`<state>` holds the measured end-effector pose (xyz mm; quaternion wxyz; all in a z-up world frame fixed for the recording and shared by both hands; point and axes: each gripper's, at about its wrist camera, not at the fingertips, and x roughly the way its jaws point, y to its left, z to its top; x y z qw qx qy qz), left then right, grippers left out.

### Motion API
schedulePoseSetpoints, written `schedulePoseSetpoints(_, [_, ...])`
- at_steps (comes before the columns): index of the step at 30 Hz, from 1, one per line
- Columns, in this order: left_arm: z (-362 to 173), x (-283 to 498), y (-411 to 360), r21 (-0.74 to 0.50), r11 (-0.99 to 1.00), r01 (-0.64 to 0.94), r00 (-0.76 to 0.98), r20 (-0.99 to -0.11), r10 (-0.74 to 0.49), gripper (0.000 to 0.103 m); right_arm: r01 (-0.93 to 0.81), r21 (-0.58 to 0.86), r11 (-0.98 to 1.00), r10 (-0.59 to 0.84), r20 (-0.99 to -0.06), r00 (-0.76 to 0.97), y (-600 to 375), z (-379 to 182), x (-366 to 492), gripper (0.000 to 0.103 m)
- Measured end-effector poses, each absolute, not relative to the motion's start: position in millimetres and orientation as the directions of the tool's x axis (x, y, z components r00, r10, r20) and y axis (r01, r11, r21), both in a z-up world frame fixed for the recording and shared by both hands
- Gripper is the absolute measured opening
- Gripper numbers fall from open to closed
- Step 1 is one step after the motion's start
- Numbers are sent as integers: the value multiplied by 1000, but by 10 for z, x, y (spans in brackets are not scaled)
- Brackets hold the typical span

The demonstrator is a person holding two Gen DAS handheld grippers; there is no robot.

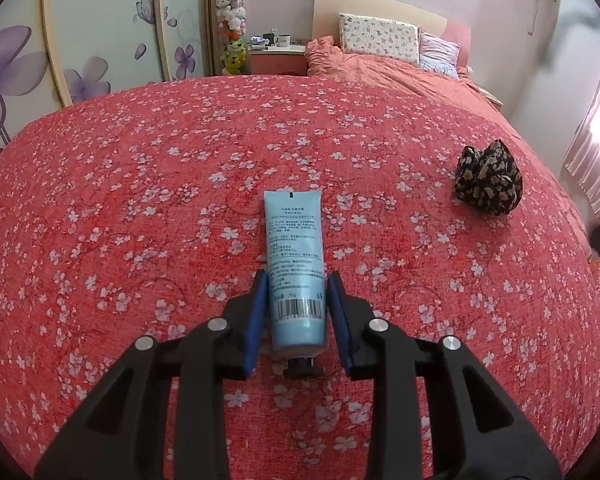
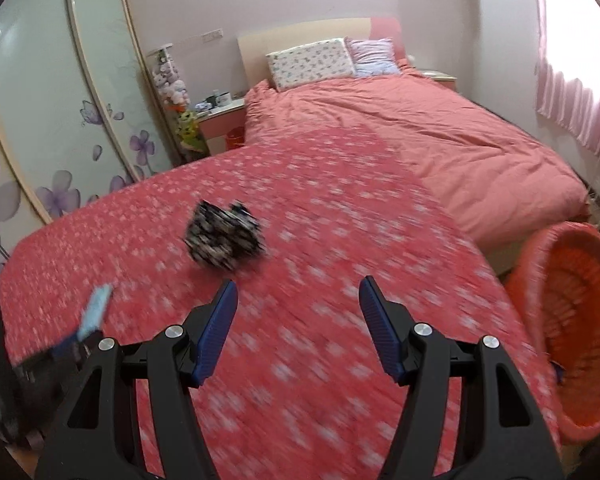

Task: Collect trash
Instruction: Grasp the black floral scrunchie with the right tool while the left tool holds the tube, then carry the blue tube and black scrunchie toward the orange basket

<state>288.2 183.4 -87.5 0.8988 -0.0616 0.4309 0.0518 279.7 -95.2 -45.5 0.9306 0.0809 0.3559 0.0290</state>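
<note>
Two grippers are in my view over the red floral-print bedspread (image 1: pixel 140 200). My left gripper (image 1: pixel 298 312) has its blue pads clamped on the lower half of a pale blue plastic tube with a black cap (image 1: pixel 296 264), which points toward the far edge. My right gripper (image 2: pixel 298 328) stands wide apart, nothing between its pads. A crumpled black-and-cream patterned wad (image 2: pixel 222 240) lies near the right edge, and an orange woven basket (image 2: pixel 572 320) sits just past that edge.

Pale blue tube (image 1: pixel 295 264); red white-blossomed bedspread (image 1: pixel 140 208); orange basket (image 2: pixel 572 320).
</note>
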Motion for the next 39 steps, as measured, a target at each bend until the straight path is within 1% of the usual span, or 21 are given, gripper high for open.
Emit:
schedulePoseSetpoints(6, [-864,2867,1859,-72,987,-144,624,-781,34,31,-43,145,989,129,-660,740,-513,-501,3190,63])
schedulePoseSetpoints(9, [-860,2866,1861,-76,987,-142,625,-780,30,31,-49,109,993,110,-666,738,-347,-531,3361,63])
schedulePoseSetpoints(15, [-851,2860,1885,-86,986,-142,626,-779,22,31,-21,109,994,95,-735,671,-277,-696,3643,62])
schedulePoseSetpoints(17, [-849,2859,1886,-85,986,-142,626,-779,23,31,-17,104,994,90,-754,650,-283,-760,3665,55])
schedulePoseSetpoints(18, [-849,2857,1893,-86,986,-141,626,-779,22,31,-17,104,994,90,-760,643,-292,-779,3664,54])
schedulePoseSetpoints(20, [-850,2858,1888,-85,986,-142,626,-780,23,31,-11,99,995,83,-770,632,-310,-832,3646,49])
schedulePoseSetpoints(25, [-849,2865,1885,-81,987,-142,625,-780,25,32,-19,33,999,38,-771,635,-238,-877,3598,47])
schedulePoseSetpoints(27, [-849,2867,1884,-78,987,-142,624,-781,28,32,-24,10,1000,23,-768,640,-201,-887,3596,44])
schedulePoseSetpoints(29, [-850,2870,1873,-77,987,-143,624,-781,29,32,-43,3,999,30,-766,642,-167,-883,3580,33])
schedulePoseSetpoints(30, [-850,2870,1873,-77,987,-143,624,-781,29,32,-50,-2,999,30,-766,643,-147,-881,3572,31])
schedulePoseSetpoints(32, [-850,2870,1873,-78,987,-142,624,-781,28,32,-62,-15,998,29,-764,645,-105,-879,3556,22])
schedulePoseSetpoints(35, [-850,2873,1872,-82,986,-143,625,-780,26,32,-69,-28,997,23,-762,647,-86,-877,3515,17])
schedulePoseSetpoints(39, [-852,2870,1884,-91,986,-143,627,-779,19,32,-63,-10,998,33,-767,640,-181,-864,3454,15])
